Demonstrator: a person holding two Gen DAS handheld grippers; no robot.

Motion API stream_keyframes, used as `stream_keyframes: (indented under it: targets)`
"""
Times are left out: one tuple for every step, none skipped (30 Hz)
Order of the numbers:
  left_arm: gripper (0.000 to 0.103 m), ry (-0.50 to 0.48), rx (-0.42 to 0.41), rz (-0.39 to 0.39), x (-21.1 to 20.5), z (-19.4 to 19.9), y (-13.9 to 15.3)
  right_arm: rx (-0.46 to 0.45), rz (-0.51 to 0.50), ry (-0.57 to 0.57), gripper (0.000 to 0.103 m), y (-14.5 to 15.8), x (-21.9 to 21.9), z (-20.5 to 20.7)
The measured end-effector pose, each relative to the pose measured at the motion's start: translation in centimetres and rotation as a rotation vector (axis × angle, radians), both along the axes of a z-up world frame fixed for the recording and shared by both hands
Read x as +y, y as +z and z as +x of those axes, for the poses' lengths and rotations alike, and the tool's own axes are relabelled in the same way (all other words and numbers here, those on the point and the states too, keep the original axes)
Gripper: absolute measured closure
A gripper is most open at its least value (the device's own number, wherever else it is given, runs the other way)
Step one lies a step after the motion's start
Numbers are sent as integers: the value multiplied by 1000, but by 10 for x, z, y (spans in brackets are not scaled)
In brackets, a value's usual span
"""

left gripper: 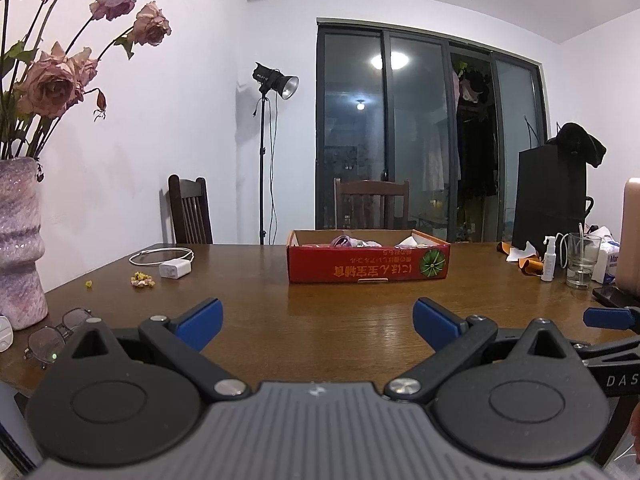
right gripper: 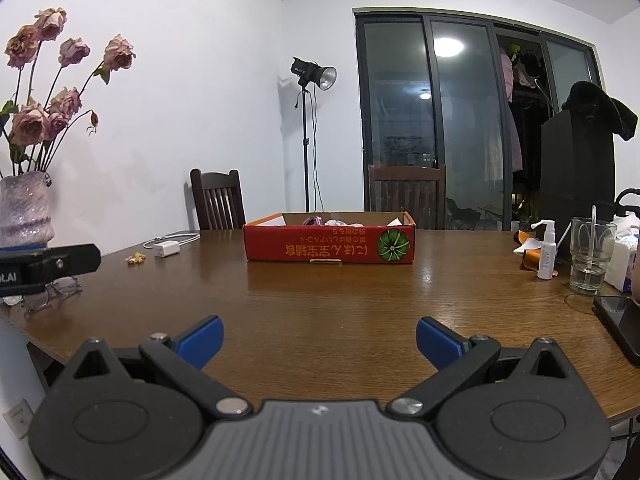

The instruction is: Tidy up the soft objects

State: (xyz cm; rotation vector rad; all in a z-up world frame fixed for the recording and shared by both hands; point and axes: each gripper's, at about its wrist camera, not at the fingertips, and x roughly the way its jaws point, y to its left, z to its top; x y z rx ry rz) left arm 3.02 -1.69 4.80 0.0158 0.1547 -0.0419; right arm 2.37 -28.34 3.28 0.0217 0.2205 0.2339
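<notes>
A shallow red cardboard box [left gripper: 368, 266] stands in the middle of the wooden table [left gripper: 320, 320], also in the right wrist view [right gripper: 330, 247]. Soft cloth items [left gripper: 354, 242] in purple, pink and white lie inside it [right gripper: 336, 222]; only their tops show over the rim. My left gripper [left gripper: 318, 322] is open and empty, near the table's front edge, well short of the box. My right gripper [right gripper: 320, 340] is open and empty, also over the front edge. The right gripper's fingertip [left gripper: 608, 317] shows at the right of the left wrist view.
A pink vase of dried roses [left gripper: 20, 240] and glasses [left gripper: 56, 332] are at the left. A white charger with cable [left gripper: 174, 269] and crumbs [left gripper: 142, 279] lie left of the box. At the right are a spray bottle [right gripper: 546, 250], a glass [right gripper: 592, 254], tissues [right gripper: 622, 258] and a phone [right gripper: 620, 324]. Chairs stand behind the table.
</notes>
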Motion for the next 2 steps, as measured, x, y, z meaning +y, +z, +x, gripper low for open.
stream_keyframes:
  targets:
    - [0, -3, 1, -1, 0, 0, 0, -1, 1, -2, 0, 0, 0, 0]
    - [0, -9, 6, 0, 0, -1, -1, -4, 2, -3, 0, 0, 0, -1]
